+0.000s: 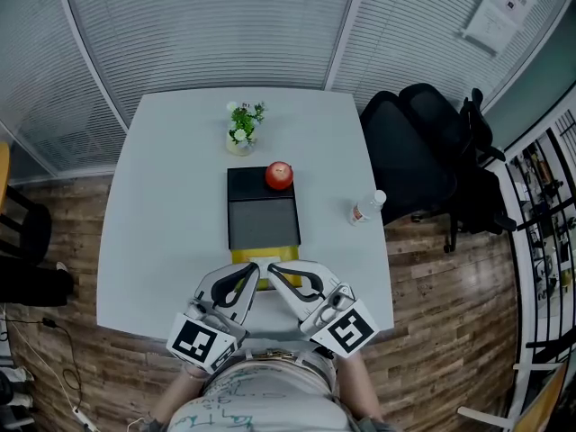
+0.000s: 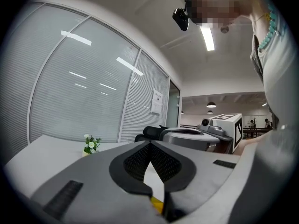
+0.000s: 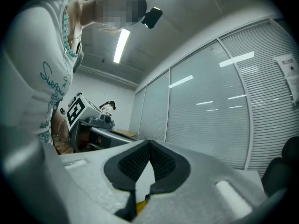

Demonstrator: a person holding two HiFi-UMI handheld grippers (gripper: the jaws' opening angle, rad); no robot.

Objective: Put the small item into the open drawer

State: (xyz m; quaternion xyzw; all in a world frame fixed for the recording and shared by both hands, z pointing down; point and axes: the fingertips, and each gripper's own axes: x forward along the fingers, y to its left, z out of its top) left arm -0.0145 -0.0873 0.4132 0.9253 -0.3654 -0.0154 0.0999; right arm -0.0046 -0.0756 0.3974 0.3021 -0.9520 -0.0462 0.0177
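In the head view, the left gripper (image 1: 256,270) and right gripper (image 1: 273,271) meet tip to tip at the yellow front (image 1: 241,256) of the open drawer (image 1: 263,225), a flat dark-grey tray. I cannot tell whether they touch it. The red apple (image 1: 279,175), round and glossy, sits on the black cabinet top (image 1: 245,184) behind the drawer, on the white table (image 1: 162,205).

In the left gripper view, the smooth grey jaws are clenched, their ribbed black pads (image 2: 138,164) holding nothing, with a yellow sliver below the tips.

In the right gripper view, the jaws are likewise clamped together and empty.
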